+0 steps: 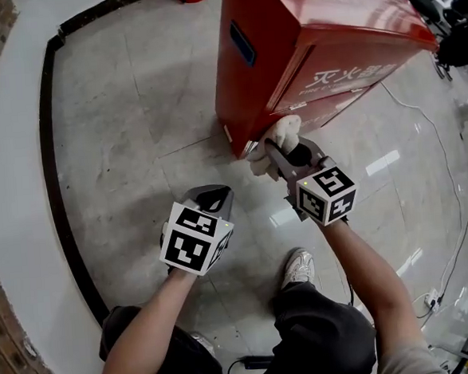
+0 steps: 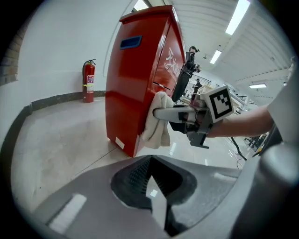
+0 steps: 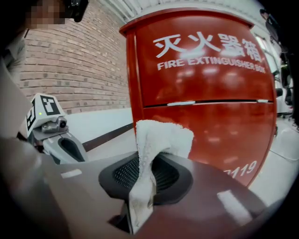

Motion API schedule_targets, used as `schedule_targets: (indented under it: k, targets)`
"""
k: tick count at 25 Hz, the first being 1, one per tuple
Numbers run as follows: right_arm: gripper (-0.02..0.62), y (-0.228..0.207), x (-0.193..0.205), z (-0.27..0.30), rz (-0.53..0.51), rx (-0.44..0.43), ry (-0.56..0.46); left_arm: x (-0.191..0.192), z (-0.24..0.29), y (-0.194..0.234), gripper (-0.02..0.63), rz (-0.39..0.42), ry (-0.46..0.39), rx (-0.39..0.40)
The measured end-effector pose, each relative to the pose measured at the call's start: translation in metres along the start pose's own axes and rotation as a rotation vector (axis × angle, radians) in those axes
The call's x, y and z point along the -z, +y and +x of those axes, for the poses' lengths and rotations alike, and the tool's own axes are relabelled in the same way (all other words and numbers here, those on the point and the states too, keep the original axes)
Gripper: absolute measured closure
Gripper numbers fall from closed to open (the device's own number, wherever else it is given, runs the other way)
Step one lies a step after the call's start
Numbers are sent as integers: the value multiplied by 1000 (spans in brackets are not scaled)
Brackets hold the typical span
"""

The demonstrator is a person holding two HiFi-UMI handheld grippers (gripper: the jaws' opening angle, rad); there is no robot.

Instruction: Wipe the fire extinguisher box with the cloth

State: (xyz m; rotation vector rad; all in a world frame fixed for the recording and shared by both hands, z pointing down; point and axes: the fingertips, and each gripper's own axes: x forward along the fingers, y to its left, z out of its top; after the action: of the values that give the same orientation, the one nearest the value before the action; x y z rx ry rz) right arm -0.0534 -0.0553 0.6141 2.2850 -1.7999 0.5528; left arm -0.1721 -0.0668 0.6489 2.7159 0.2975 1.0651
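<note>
The red fire extinguisher box [image 1: 304, 49] stands on the tiled floor, with white lettering on its front [image 3: 205, 93]. My right gripper [image 1: 275, 151] is shut on a white cloth [image 1: 274, 135]. The cloth rests against the lower front of the box next to its corner edge [image 2: 159, 121]. In the right gripper view the cloth [image 3: 156, 140] sticks up from between the jaws. My left gripper [image 1: 211, 198] hangs lower left of the box, apart from it. Its jaws stand together with nothing in them [image 2: 152, 179].
A red fire extinguisher [image 2: 88, 80] stands by the white wall past the box. A dark skirting strip [image 1: 52, 155] curves along the floor's left side below a brick wall [image 3: 79, 60]. A cable [image 1: 449, 175] trails over the floor at the right. My shoe [image 1: 298, 267] is below the grippers.
</note>
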Motion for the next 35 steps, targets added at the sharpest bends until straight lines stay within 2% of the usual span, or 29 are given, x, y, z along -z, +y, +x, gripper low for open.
schedule_targets:
  k: [5, 7, 9, 17, 21, 28, 35]
  targets:
    - [508, 74, 32, 24, -98, -231, 74, 10, -12, 18, 606, -30, 11, -43]
    - [508, 86, 50, 31, -107, -271, 108, 12, -13, 22, 606, -36, 17, -52]
    - [508, 80, 64, 38, -105, -261, 131, 13, -12, 24, 606, -40, 23, -58]
    - [508, -27, 91, 29, -58, -56, 138, 20, 3, 19, 606, -41, 66, -55]
    - [508, -97, 99, 5, 38, 80, 102, 23, 13, 16, 606, -42, 89, -50]
    - [506, -198, 115, -29, 150, 263, 88, 19, 37, 11, 606, -29, 117, -39]
    - [508, -297, 113, -89, 289, 543, 47, -7, 48, 14, 606, 44, 88, -22]
